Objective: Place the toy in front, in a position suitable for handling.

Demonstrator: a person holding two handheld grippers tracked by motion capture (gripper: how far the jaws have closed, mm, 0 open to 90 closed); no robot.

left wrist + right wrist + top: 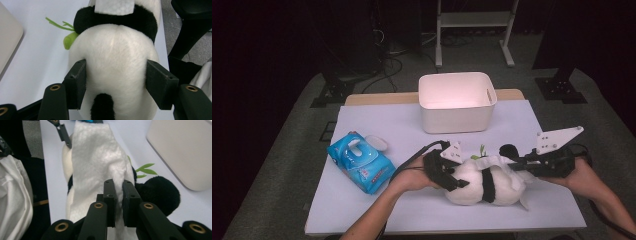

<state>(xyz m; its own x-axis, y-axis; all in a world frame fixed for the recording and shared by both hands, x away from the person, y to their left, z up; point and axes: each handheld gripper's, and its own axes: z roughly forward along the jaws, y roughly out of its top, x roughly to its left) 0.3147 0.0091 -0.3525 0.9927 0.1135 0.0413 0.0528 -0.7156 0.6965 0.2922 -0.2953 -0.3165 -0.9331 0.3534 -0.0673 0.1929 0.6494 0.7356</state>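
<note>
A black-and-white panda plush (472, 187) lies on its side on the white table sheet (387, 120), with a green bamboo sprig (482, 151) beside it. My left gripper (457, 179) is shut on the plush's white rear body (115, 50), its pads (77, 82) pressed into the fur on both sides above the black tail. A white wipe (95, 157) is draped along the top of the plush. My right gripper (118, 192) comes in from the right and is shut on the near end of this wipe, next to a black ear (160, 192).
A white plastic bin (457, 102) stands at the back centre of the table. A blue pack of wipes (360, 162) with its lid flipped up lies at the left. The table's front edge runs just below the plush. Cables and a metal stand are on the floor behind.
</note>
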